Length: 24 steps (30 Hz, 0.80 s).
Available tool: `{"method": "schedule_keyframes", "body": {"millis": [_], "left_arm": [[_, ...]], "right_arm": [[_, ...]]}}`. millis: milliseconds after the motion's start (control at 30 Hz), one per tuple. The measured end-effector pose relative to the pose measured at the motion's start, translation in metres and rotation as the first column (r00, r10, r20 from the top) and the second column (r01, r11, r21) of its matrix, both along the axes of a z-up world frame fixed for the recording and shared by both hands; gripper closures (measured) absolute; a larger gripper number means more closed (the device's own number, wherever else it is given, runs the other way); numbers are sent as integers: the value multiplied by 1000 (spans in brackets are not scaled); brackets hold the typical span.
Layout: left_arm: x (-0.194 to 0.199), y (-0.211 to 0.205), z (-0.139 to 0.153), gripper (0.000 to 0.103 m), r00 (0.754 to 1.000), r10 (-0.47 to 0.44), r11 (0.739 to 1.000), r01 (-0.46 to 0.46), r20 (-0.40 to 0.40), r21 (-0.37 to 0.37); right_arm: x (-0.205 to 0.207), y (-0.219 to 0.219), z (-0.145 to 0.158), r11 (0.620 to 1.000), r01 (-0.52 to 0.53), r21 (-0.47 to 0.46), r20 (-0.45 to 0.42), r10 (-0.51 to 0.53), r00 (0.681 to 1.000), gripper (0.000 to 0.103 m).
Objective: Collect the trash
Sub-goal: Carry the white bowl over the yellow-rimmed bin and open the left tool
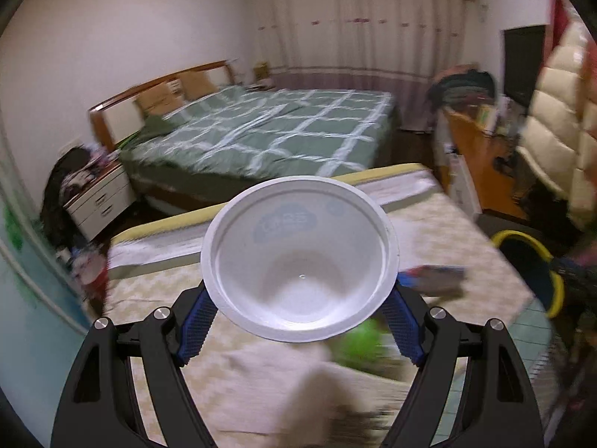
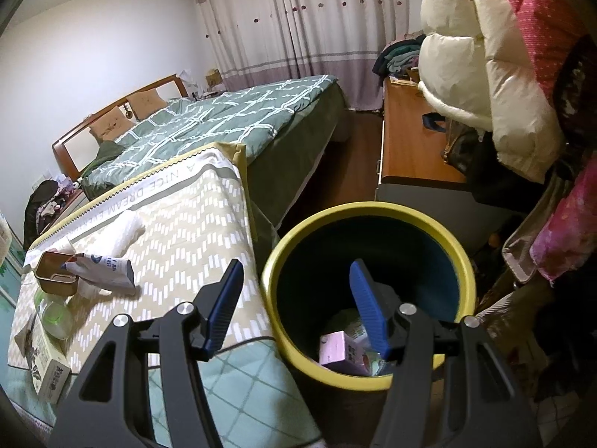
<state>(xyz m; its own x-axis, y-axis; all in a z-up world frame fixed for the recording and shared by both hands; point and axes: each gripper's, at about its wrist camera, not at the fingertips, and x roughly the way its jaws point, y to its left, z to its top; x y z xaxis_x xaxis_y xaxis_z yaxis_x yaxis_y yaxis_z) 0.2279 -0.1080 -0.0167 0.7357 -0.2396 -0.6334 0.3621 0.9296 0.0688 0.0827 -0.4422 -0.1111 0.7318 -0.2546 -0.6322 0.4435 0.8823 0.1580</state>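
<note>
1. The left hand-held gripper [image 1: 298, 310] is clamping a white plastic cup [image 1: 298, 261] between its blue pads, the cup's open mouth facing back toward the camera.
2. Beneath and beyond that gripper, the patterned mat [image 1: 466, 231] is lying blurred, with a green blur just below the cup.
3. The right hand-held gripper [image 2: 296, 306] is standing half open with nothing between its pads.
4. Its right finger is hanging over the mouth of the yellow-rimmed bin [image 2: 369, 212], where a pink box [image 2: 337, 347] is lying at the bottom.
5. To the left of that gripper, a brown tray [image 2: 56, 272], a crumpled packet [image 2: 108, 267] and a clear lid [image 2: 56, 317] are lying on the mat.
</note>
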Motion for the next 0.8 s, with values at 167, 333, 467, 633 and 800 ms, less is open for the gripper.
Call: {"method": "schedule_keyframes", "body": {"millis": [167,333,467,633,800], "left_arm": [[-30,-71,8,24,986,-166,986,166,-5,-30],[-46,-160,-2,24,944,-327,945,326,-51,-30],[-55,-232,-15,24,896,-431,902,431,-103,-31],[-52,-313,-39,24,858,-489,870,494,-154,-11],[-45,-368,-68,23,838,-505,856,517,-208,1]], "right_arm": [[-23,-14,2,1000,10,-9,-1,-10,1000,46],[-56,-30,3,999,40,-24,-3,-40,999,46],[-82,-45,4,997,72,-38,-4,-72,997,46],[-109,-63,4,993,111,-33,8,-111,994,46],[-124,-83,2,989,146,-9,20,-146,989,43]]}}
